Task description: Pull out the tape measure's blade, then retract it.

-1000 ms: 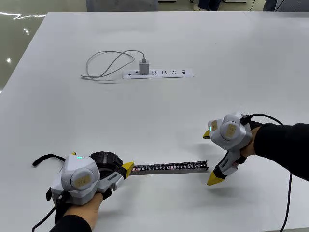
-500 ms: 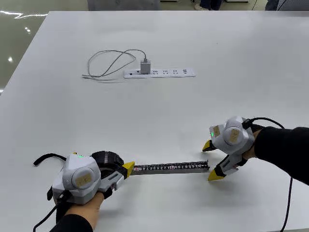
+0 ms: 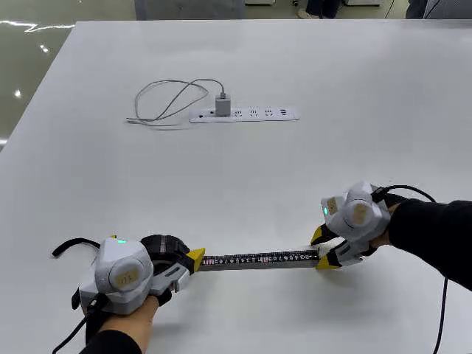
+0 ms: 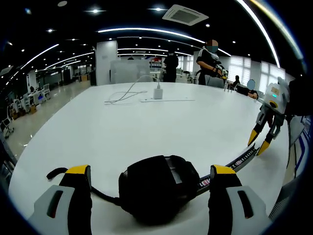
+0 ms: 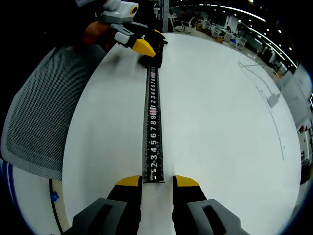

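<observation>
Tape measure blade [image 5: 152,127]: its hooked end lies between the jaws of the right gripper [image 5: 153,181], which stand narrow and astride it, not visibly clamped. The blade runs flat along the bench [image 3: 295,169], straight ahead of these jaws, to the black case [image 4: 159,188]. The case sits between the wide-set jaws of the left gripper [image 4: 150,171], with a gap on either side. Judgement: the pull-out step is in hand, with the blade only partly drawn. The next move calls for pinching the end and drawing it squarely away while the case is steadied.
</observation>
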Available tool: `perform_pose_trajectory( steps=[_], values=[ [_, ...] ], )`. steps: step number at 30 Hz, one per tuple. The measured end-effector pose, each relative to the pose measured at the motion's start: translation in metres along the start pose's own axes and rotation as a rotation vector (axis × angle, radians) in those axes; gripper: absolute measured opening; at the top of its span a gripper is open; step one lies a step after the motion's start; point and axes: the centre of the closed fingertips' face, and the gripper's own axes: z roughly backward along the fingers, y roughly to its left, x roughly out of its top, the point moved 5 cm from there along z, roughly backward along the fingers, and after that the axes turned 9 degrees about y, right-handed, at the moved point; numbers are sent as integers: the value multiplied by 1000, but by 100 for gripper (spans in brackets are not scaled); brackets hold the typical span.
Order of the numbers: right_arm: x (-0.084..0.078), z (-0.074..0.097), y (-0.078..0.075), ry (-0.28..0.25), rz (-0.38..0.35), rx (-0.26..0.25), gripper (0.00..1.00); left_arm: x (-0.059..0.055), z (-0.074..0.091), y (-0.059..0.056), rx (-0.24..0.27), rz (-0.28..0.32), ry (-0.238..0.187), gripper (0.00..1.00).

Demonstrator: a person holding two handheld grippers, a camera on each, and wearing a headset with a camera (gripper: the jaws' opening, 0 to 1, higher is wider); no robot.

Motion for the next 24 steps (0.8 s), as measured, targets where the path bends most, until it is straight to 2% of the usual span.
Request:
perform_pose_trajectory(
  steps=[9,14,18,21,24],
  values=[
    [1,-2,2,1,2,1,12,-1,-3,2,5,1,5,99],
    [2,-3,2,7,7,-5,12,-2,-4,4,11,9,9,97],
    [2,-3,3,6,-20,2,11,-3,-4,4,6,14,12,94],
    [4,-3,3,27,-50,-1,11,-3,-4,4,8,12,15,93],
    [6,-4,4,52,-62,-5,11,-5,-4,2,-5,20,25,86]
  ],
)
